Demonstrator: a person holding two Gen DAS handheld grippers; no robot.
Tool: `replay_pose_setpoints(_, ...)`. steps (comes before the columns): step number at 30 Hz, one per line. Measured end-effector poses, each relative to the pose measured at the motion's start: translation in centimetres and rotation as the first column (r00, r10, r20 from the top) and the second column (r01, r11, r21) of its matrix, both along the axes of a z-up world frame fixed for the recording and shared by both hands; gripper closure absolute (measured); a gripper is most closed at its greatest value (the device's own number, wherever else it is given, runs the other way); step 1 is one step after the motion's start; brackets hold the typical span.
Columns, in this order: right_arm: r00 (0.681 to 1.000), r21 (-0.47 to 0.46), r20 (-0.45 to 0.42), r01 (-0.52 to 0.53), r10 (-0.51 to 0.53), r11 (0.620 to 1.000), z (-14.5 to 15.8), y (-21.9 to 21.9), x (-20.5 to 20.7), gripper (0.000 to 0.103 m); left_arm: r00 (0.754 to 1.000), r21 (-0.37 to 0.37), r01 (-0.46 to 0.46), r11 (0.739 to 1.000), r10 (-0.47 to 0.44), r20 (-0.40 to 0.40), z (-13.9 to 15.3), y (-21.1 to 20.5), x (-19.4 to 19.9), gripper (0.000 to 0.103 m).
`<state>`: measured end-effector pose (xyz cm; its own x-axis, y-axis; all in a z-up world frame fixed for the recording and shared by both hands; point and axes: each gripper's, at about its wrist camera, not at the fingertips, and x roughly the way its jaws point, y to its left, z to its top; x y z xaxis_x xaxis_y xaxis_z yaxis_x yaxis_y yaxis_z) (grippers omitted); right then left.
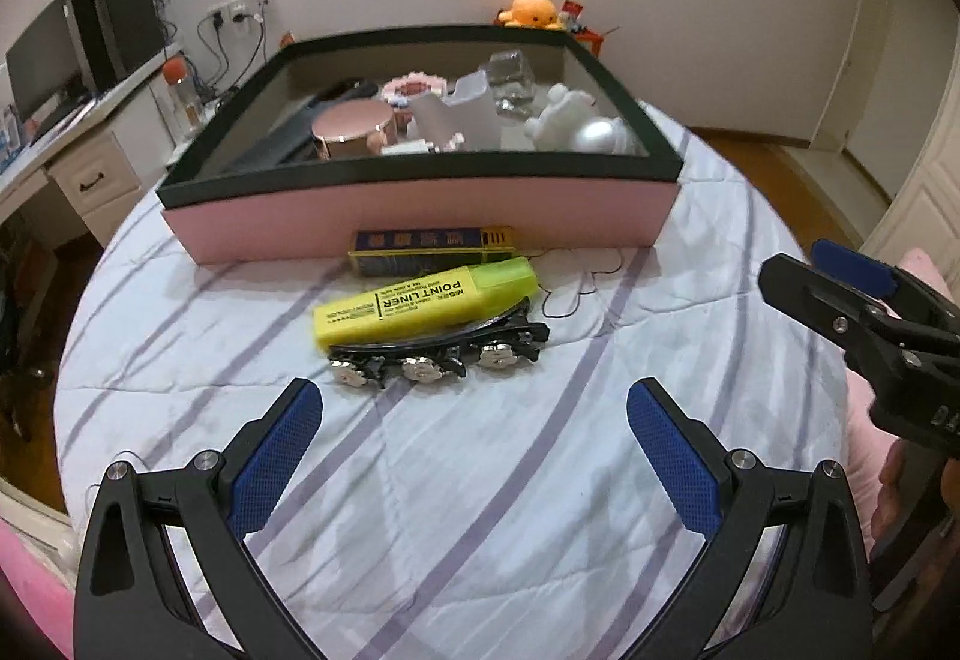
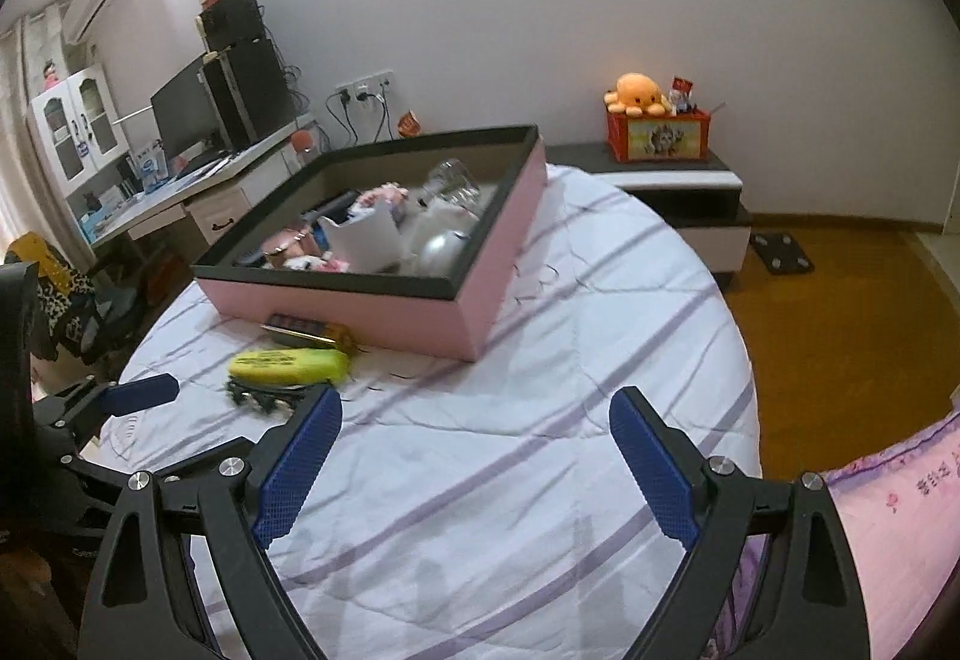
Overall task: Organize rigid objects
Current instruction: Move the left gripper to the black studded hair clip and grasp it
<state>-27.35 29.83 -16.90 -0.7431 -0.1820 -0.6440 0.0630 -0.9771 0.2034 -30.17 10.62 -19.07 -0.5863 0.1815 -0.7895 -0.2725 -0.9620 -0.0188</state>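
Note:
A pink box with a dark rim [image 1: 414,219] [image 2: 384,309] stands on the striped bedsheet and holds several small items. In front of it lie a small blue-and-gold box [image 1: 432,249] [image 2: 300,329], a yellow highlighter [image 1: 426,303] [image 2: 288,365] and a black hair clip with flower studs [image 1: 438,354] [image 2: 264,397]. My left gripper [image 1: 474,408] is open and empty, just short of the hair clip. My right gripper [image 2: 474,414] is open and empty over bare sheet, to the right of the items; it also shows in the left wrist view [image 1: 840,276].
A white desk with monitor and speakers [image 2: 198,132] stands at the far left. A low cabinet [image 2: 672,180] with a red box and orange plush [image 2: 639,96] stands by the wall. Wooden floor [image 2: 840,330] lies to the right; a pink quilt [image 2: 900,510] is at the near right.

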Motion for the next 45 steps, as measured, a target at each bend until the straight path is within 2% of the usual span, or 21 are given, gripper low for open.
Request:
replay_pose_setpoints(9,0.999,-0.024,0.036,-0.018,0.018,1.000,-1.7,0.6,-1.4,0.011,0.997,-0.004,-0.058,0.998,0.058,0.047,-1.7,0.5,-2.0,0.000)
replay_pose_setpoints(16,0.998,-0.024,0.053,-0.030,0.032,0.999,-2.2,0.3,-1.8,0.011,0.992,0.029,-0.106,0.994,0.104,0.065,-2.3,-0.4,-3.2,0.000)
replay_pose_setpoints(19,0.997,-0.022,0.065,-0.039,0.040,0.999,-2.4,0.0,-1.9,0.011,0.990,-0.003,-0.119,0.993,0.119,0.071,-2.6,-1.2,-3.2,0.000)
replay_pose_setpoints(27,0.995,0.005,0.073,-0.071,0.071,0.997,-2.1,-2.1,-2.0,0.011,0.980,-0.054,-0.185,0.981,0.188,0.069,-2.8,-5.7,-1.9,0.000)
replay_pose_setpoints(33,0.989,0.026,0.091,-0.119,0.116,0.993,-2.1,-4.7,-2.1,0.011,0.963,-0.018,-0.259,0.966,0.259,0.073,-2.8,-10.4,-0.6,0.000)
replay_pose_setpoints(35,0.988,0.031,0.095,-0.127,0.123,0.991,-2.2,-5.4,-2.1,0.011,0.964,0.014,-0.257,0.966,0.255,0.079,-2.4,-10.6,-0.1,0.000)
replay_pose_setpoints(39,0.987,0.038,0.098,-0.132,0.127,0.991,-2.1,-5.9,-2.1,0.011,0.981,0.084,-0.185,0.979,0.179,0.077,-1.9,-9.2,0.3,0.000)
replay_pose_setpoints(43,0.987,0.050,0.104,-0.126,0.121,0.991,-2.1,-5.8,-2.0,0.011,0.985,0.076,-0.160,0.984,0.154,0.074,-2.3,-7.6,-0.6,0.000)
replay_pose_setpoints(45,0.987,0.052,0.109,-0.121,0.115,0.991,-2.2,-5.8,-2.1,0.011,0.980,0.040,-0.189,0.981,0.186,0.073,-2.6,-7.4,-1.5,0.000)
